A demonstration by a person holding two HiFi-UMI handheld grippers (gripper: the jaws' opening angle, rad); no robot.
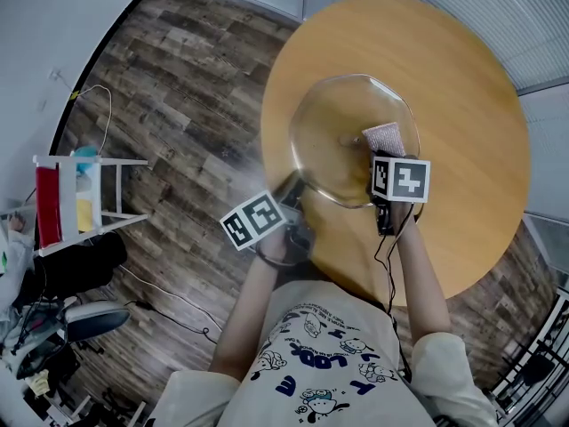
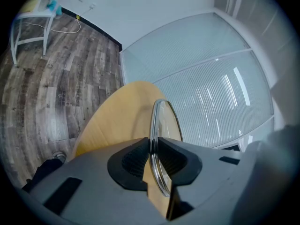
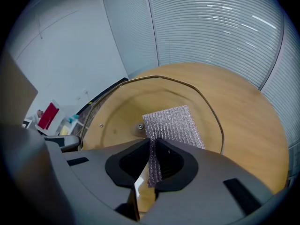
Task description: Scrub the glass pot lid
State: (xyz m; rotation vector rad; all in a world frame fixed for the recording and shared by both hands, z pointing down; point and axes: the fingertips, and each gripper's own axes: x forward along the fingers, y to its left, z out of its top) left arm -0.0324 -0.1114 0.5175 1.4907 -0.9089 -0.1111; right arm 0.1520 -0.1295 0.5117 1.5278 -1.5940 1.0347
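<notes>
The glass pot lid (image 1: 342, 136) hangs tilted over the round wooden table (image 1: 462, 105), underside toward me. My left gripper (image 1: 289, 205) is shut on the lid's metal rim (image 2: 159, 125) at its near left edge; the rim runs edge-on between the jaws. My right gripper (image 1: 384, 154) is shut on a grey-pink scrubbing cloth (image 3: 173, 125), which lies flat against the lid's (image 3: 122, 111) inner glass beside the centre screw (image 3: 140, 126). In the head view the cloth (image 1: 385, 136) shows just right of the lid's middle.
The table's near edge sits right in front of my body. On the wood-plank floor at the left stand a white rack (image 1: 76, 198) with red and yellow items and a dark bag (image 1: 71, 269). A cable (image 1: 102, 114) trails along the floor by the wall.
</notes>
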